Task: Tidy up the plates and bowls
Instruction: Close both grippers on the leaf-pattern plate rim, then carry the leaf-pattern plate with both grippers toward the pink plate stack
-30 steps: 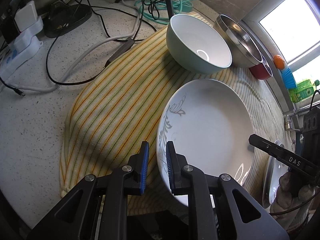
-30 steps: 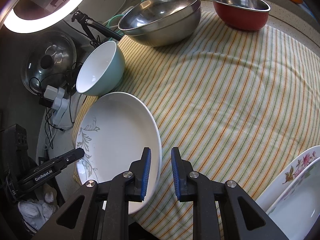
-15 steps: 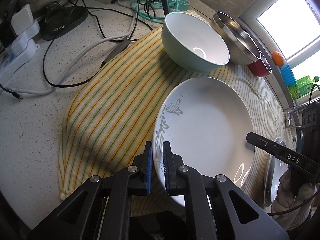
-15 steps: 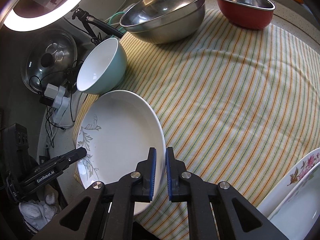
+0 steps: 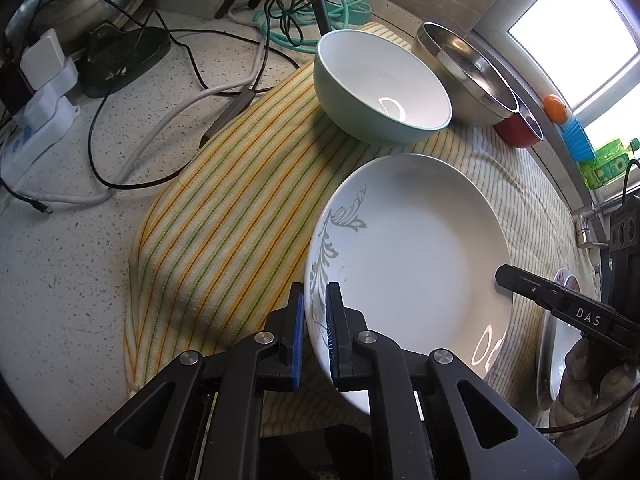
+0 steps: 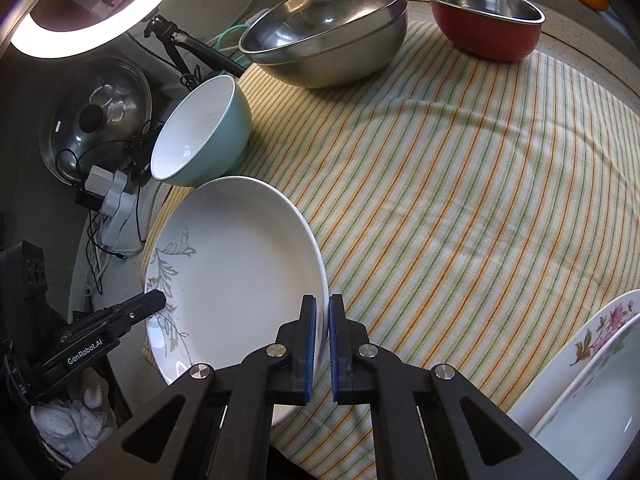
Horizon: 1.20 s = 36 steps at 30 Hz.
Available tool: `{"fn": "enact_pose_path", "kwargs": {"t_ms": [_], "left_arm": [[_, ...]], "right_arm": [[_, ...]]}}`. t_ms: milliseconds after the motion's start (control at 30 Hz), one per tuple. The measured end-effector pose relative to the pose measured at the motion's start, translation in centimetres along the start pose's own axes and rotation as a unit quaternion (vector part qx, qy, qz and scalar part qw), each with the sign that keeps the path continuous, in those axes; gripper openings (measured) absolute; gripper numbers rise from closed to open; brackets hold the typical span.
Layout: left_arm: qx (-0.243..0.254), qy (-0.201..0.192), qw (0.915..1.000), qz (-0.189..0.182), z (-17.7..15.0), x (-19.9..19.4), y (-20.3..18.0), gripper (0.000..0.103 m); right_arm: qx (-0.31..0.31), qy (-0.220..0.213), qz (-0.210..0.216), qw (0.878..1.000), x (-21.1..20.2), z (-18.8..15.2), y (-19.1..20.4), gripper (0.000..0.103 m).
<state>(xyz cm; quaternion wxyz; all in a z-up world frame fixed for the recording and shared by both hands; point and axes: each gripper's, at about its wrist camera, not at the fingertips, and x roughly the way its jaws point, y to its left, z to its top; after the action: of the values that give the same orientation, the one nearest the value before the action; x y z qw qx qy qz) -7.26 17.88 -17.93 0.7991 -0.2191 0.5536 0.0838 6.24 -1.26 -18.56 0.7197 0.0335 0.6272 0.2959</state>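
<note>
Cloth: yellow-and-green striped cloth (image 6: 460,184) is covering the speckled white counter (image 5: 60,264), carrying all the dishes.
Plate: white round plate with a grey leaf pattern (image 5: 416,256) is sitting at the cloth's near-left edge, just beside the mint bowl, clamped at two opposite rim points.
Steel bowl: large stainless steel mixing bowl (image 6: 328,32) is standing at the cloth's far side.
Mint bowl: mint-green ceramic bowl with white inside (image 5: 380,84) is sitting near the steel bowl.
Red bowl: small red bowl with steel lining (image 6: 484,20) is standing just beside the steel bowl.
Floral dishes: white dishes with pink flower print (image 6: 592,368) are lying at the right edge.
Left gripper: black left gripper with blue pads (image 5: 316,336) has just been closing; now pinching the plate's patterned rim. "GenRobot.AI" is showing on its finger in the right wrist view.
Right gripper: black right gripper with blue pads (image 6: 322,344) has just been closing; now pinching the plate's opposite rim. "DAS" is showing on its finger in the left wrist view.
</note>
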Motion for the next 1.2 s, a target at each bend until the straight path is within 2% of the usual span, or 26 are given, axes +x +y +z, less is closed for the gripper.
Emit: {"fn": "enact_pose_path", "kwargs": {"t_ms": [467,933,1200], "left_arm": [[0.021,-0.009,0.9996,-0.019,0.7,-0.9,-2.2,0.008],[0.079,-0.015,0.9953,-0.053,1.6,-1.3,-8.0,0.008],[0.120,-0.011,0.9899,-0.075,2.0,-1.0,-12.1,0.008]], "right_arm": [[0.018,-0.035,-0.003,0.999,-3.7,-0.4,-1.1,0.006],[0.073,-0.082,-0.019,0.994,-8.7,-2.3,-5.1,0.006],[0.113,-0.103,-0.030,0.988,-11.5,-4.3,-8.1,0.006]]}}
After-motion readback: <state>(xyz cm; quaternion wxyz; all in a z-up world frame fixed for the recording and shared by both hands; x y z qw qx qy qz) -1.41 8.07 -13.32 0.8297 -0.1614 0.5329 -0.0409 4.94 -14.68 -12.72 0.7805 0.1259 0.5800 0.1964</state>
